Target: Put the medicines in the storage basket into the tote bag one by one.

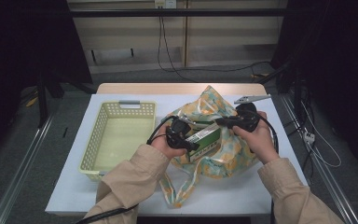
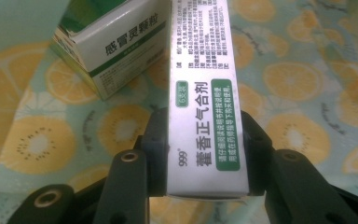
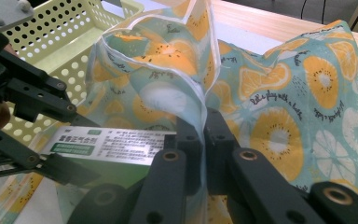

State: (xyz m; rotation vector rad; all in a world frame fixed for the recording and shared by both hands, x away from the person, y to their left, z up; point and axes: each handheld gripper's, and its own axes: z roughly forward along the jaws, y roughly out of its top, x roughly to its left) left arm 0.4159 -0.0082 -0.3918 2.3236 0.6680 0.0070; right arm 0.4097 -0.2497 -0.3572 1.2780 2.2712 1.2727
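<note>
Medicine box [image 2: 205, 116]: long, white and green, clamped across its narrow sides close to the near end by the left tongs [image 2: 204, 140]. Far end unsupported, projecting over the mouth of the fruit-print bag [image 1: 228, 154] at mid tabletop [image 1: 242, 196].

Right tongs [image 3: 204, 126]: clenched on the white-hemmed rim of the bag, holding the mouth raised and open just beside the box.

Probable faults, nearest first:

1. Grip at one end only. Risk of pivoting between the pads on any contact of the free end with fabric. Likely result: box tilted, or dropped short of its place.
2. Thin cardboard under side pressure. Risk of denting with any harder squeeze; risk of sliding out with any looser one.
3. Fabric pinched at the hem alone. Risk of slipping free under tension. Likely result: mouth collapsing onto the box and snagging a corner.
4. Both tongs working close together over the bag. Risk of jaw-to-jaw contact during any sideways correction.
5. Second box [image 2: 107, 51]: lying on the printed fabric just beyond the held one, corner near its side. Risk of collision, wedging or being pushed askew.
6. Basket [image 1: 103, 121]: left of the bag, apart from it, apparently empty. Risk of dragging the bag along during any transfer with fabric caught on a box corner.
</note>
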